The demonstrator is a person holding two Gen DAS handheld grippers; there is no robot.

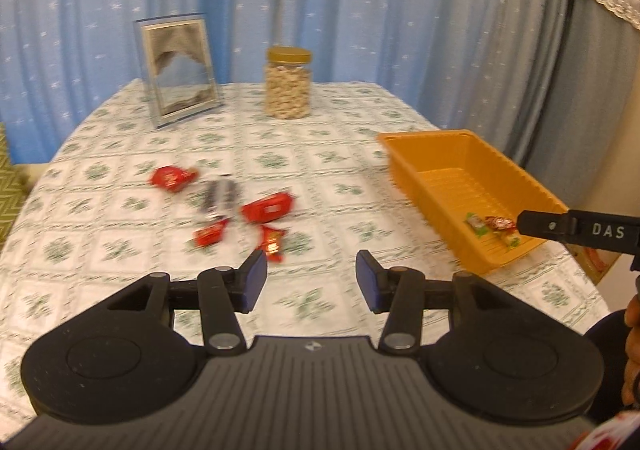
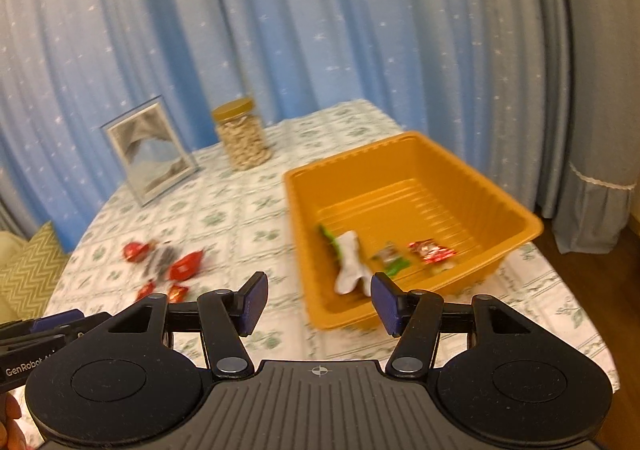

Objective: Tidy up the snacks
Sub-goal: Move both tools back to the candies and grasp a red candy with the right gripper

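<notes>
Red snack packets (image 1: 224,210) lie scattered mid-table, well apart from the orange tray (image 2: 520,234) at the right edge, which holds a few wrappers. Left gripper (image 1: 311,276) gapes wide over bare cloth; right gripper (image 2: 319,300) gapes wide, empty, near the tray's rim. Peanut jar (image 1: 288,83) and picture frame (image 1: 178,68) stand far back.

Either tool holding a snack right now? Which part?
Nothing held. Left tool and right tool are both open and empty; the white wrapper lies loose in the tray.

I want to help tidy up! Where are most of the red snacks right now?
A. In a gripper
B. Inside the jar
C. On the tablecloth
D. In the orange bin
C: several red snacks lie scattered on the tablecloth, while the orange bin holds only a few wrappers.
</notes>
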